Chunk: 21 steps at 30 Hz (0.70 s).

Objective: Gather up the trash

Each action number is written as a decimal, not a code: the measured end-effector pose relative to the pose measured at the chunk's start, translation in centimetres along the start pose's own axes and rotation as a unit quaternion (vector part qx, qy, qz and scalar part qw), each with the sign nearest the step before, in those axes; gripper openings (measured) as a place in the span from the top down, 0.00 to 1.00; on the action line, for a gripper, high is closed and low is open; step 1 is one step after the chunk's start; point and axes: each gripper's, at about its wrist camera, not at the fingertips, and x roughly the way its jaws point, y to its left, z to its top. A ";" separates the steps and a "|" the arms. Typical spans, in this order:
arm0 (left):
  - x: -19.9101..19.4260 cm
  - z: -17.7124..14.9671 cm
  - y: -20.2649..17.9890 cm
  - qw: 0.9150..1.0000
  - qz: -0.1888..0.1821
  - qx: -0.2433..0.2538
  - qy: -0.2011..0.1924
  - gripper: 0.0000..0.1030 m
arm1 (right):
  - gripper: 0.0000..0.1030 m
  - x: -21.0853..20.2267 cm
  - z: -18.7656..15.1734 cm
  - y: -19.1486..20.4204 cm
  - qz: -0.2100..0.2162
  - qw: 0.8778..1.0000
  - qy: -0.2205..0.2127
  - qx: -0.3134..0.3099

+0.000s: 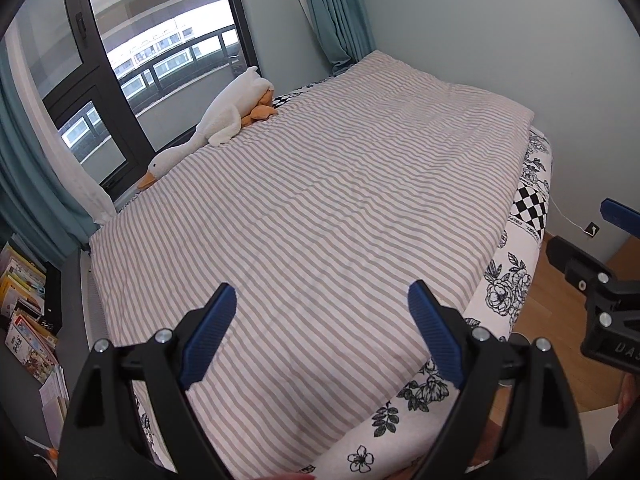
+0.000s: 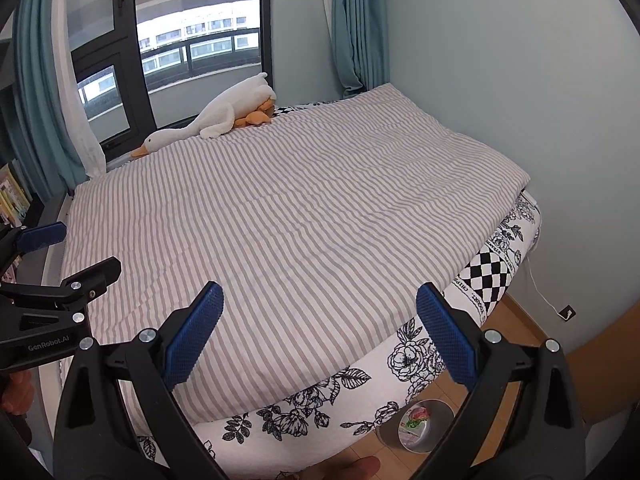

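My left gripper (image 1: 322, 294) is open and empty above the near end of a bed with a striped blanket (image 1: 320, 184). My right gripper (image 2: 320, 294) is also open and empty over the bed's near edge; the same blanket (image 2: 288, 200) fills that view. A small round metal bin (image 2: 420, 426) stands on the wooden floor below the bed's near corner, with crumpled wrappers (image 2: 416, 418) inside it. No loose trash shows on the blanket. The right gripper shows at the edge of the left wrist view (image 1: 600, 280), and the left gripper at the edge of the right wrist view (image 2: 52, 264).
A white plush goose (image 1: 224, 120) lies at the far left of the bed by the window (image 1: 160, 52). Books (image 1: 28, 312) are stacked on the left. A floral sheet (image 1: 500, 288) hangs over the bed's side. A wall (image 1: 520, 40) and wall socket (image 2: 567, 313) are at right.
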 end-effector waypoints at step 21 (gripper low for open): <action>-1.0 -0.1 0.2 1.000 0.005 -0.003 -0.005 0.15 | 0.09 -0.8 0.0 0.5 0.007 1.000 -0.006 -0.005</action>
